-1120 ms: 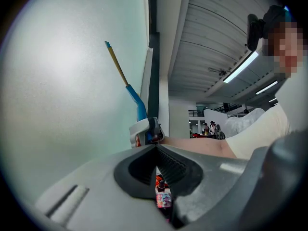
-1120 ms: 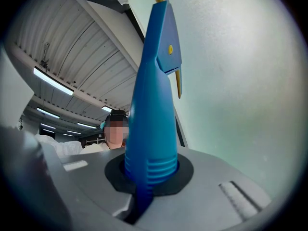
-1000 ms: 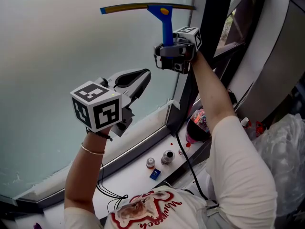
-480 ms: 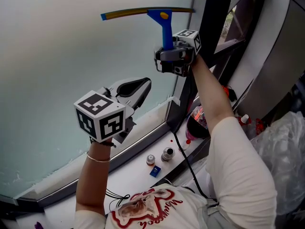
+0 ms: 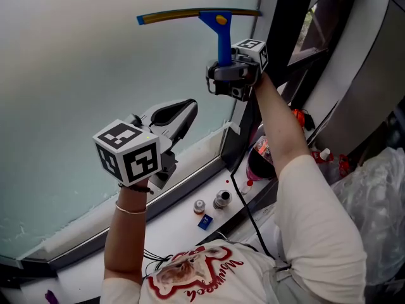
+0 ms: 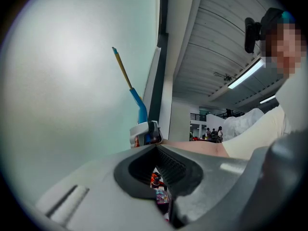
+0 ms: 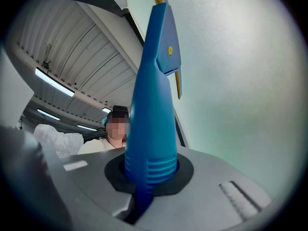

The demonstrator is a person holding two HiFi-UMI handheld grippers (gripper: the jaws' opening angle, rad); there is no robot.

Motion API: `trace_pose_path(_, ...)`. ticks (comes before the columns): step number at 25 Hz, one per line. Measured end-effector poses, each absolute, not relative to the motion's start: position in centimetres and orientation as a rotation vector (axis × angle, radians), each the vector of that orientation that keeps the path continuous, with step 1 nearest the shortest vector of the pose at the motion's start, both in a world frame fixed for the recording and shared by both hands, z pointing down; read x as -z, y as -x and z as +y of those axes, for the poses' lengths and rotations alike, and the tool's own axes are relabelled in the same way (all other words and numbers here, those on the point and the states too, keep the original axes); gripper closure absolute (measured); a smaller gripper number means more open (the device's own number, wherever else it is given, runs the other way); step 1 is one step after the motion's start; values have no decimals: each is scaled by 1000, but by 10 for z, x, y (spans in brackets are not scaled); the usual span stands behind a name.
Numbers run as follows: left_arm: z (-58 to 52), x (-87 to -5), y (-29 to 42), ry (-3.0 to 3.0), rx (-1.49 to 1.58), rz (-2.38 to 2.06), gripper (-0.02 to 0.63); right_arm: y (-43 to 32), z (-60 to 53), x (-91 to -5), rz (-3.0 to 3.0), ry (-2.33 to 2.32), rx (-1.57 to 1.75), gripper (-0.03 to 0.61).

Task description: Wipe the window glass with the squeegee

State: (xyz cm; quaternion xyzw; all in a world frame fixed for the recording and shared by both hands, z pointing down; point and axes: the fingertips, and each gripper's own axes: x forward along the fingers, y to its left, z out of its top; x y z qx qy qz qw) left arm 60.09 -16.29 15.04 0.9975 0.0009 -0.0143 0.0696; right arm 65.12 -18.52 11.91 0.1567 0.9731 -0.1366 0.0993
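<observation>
My right tongs (image 5: 223, 67) clamp the squeegee (image 5: 219, 35) upright, blade crosswise above them on the glass (image 5: 82, 62); left tongs (image 5: 183, 113) closed empty, below.

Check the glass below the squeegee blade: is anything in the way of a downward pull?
The window glass itself looks bare. The left gripper, shut and empty, hangs in front of it below the squeegee held by the right gripper; it may cross the stroke.
</observation>
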Motion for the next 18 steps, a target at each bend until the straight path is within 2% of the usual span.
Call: trace_pose_path(18,-158,-169,-603,-3009,106,-5,614,-651,-183,-168,2869,-451,438,551)
